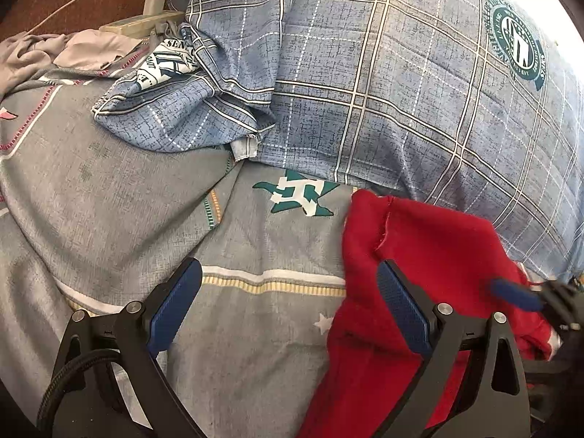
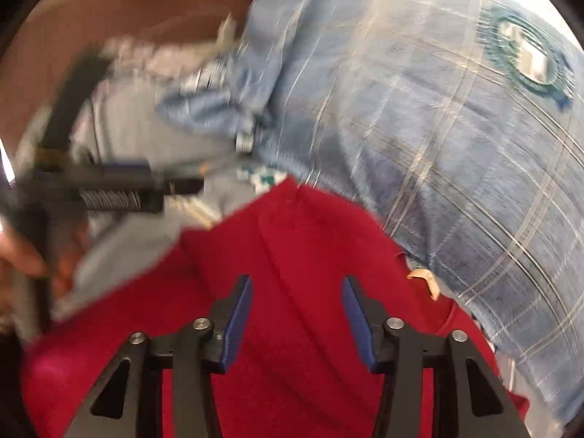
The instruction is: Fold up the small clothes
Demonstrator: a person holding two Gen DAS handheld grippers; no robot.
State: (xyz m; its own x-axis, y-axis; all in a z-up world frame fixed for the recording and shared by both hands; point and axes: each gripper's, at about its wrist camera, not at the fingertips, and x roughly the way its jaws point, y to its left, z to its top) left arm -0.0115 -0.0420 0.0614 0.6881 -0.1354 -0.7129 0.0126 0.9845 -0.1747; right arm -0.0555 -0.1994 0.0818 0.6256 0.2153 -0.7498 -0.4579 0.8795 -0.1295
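The left gripper (image 1: 288, 299) stands wide open, its ribbed blue pads (image 1: 175, 306) gripping nothing, over a grey printed bedsheet (image 1: 109, 197). The right gripper (image 2: 297, 323) is partly parted above the red garment (image 2: 292, 241), pads clear of the cloth. That soft, fleecy red piece lies rumpled on the sheet, against a plump blue plaid quilt (image 1: 401, 73) that crowds its far side. A beige power strip (image 1: 142, 25) sits beyond.
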